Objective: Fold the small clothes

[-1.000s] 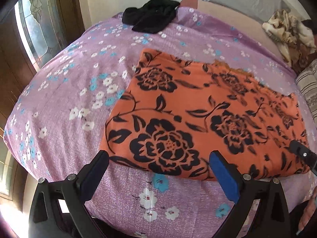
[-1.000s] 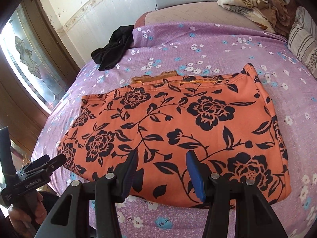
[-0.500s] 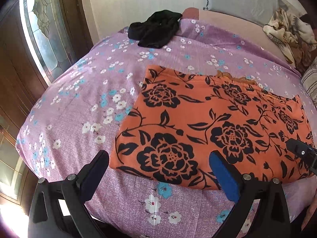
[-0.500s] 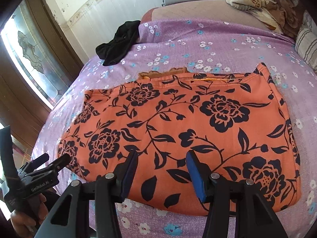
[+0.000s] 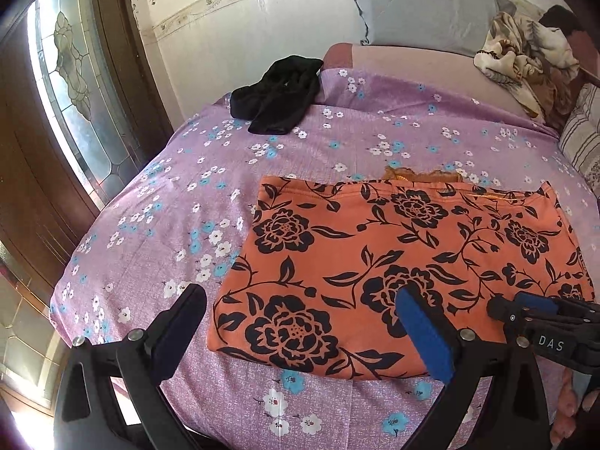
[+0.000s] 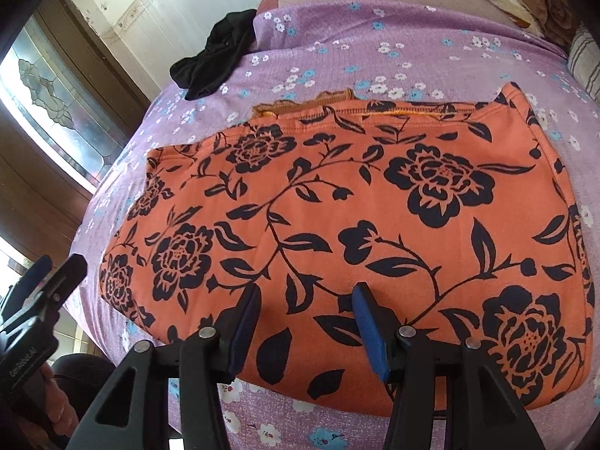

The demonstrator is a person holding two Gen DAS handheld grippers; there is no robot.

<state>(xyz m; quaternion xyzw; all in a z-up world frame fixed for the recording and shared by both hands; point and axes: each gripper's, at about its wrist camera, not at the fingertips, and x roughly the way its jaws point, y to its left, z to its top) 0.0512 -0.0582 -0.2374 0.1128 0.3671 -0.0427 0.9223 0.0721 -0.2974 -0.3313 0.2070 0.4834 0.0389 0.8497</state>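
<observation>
**Folded orange garment on the bed, both grippers at its near edge**

An orange garment point(image 5: 393, 258) with black flowers lies folded into a flat rectangle on a purple floral sheet point(image 5: 157, 225) covering the bed. Its stitched hem runs along the far edge, and a strip of orange trim pokes out just beyond that hem.

The left gripper point(image 5: 300, 333) hangs over the garment's near-left corner with its jaws spread wide and nothing between them; the blue pad point(image 5: 423, 337) of one finger sits above the cloth, the other finger above bare sheet. The right gripper point(image 6: 305, 326) points down at the near edge of the garment, jaws about half apart. Its pads appear to be just above the fabric rather than pinching it, though contact is hard to judge from this angle.

A black garment point(image 5: 277, 101) lies crumpled at the far-left corner of the sheet, well apart from the orange one. A grey pillow point(image 5: 423, 3) leans against the wall, and a rumpled patterned blanket point(image 5: 521, 60) sits at the far right. A stained-glass door point(image 5: 71, 86) stands to the left of the bed.
</observation>
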